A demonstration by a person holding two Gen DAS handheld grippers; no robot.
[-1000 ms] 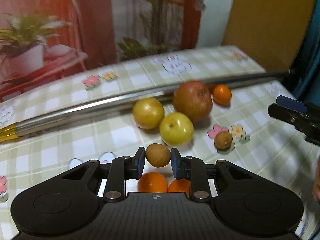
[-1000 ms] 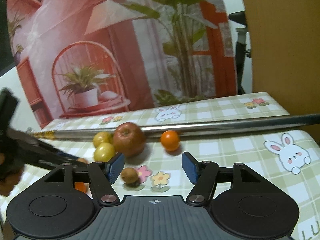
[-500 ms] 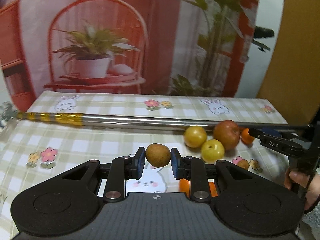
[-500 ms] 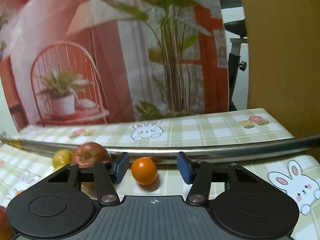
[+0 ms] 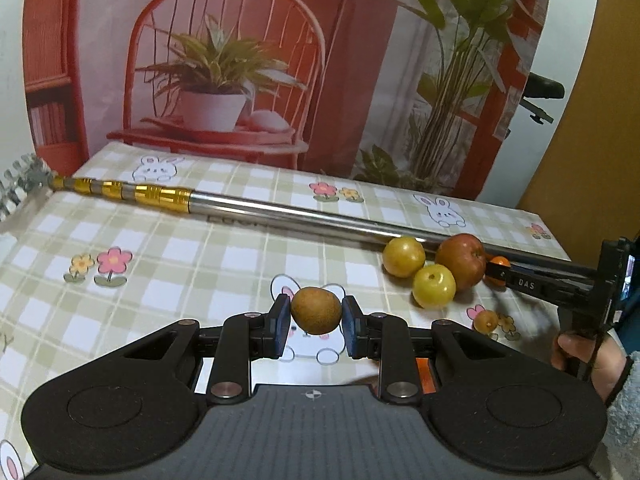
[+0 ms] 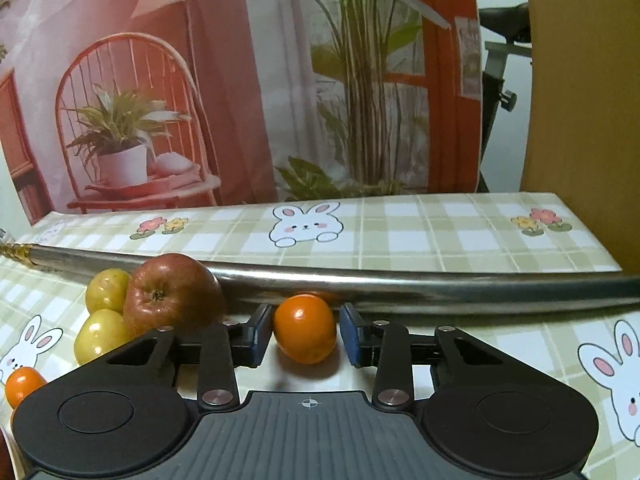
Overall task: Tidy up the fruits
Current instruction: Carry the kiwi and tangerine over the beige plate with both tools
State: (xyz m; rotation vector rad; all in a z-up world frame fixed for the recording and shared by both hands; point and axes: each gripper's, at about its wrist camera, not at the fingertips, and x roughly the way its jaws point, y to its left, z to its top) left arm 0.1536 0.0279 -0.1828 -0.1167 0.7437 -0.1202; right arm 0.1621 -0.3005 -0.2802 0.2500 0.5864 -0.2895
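- Along the far side of the desk [image 5: 224,268], which wears a green-and-white checked cloth printed with rabbits and flowers, lies a long silver metal pole with a gold-banded end [image 5: 280,218]; the gold end reaches the far left corner and the shaft runs toward the right edge.
- The left claw [image 5: 316,316] is clamped on a small round brown fruit [image 5: 316,316], its blue pads [image 5: 283,320] pressing each side, and holds it above a rabbit print at the middle of the desk.
- Toward the right edge, just in front of the pole, sit two round yellow fruits [image 5: 404,257], one nearer the pole and one nearer the front, touching or almost touching a large red apple [image 5: 461,261] on their right.
- In front of that group, on a flower print, lies a second small brown fruit [image 5: 485,321], apart from the others.
- The right wrist view shows a small orange citrus fruit [image 6: 23,385] at the near left, alone on the cloth.
- The right claw [image 6: 306,334] has just been closing around a round orange citrus fruit [image 6: 306,330] that rests on the cloth just in front of the pole and right of the apple; its blue pads stand against the fruit's sides, with at most a sliver of gap showing on the right.
- In the left wrist view a hand [image 5: 586,360] at the right edge holds the right claw's handle.
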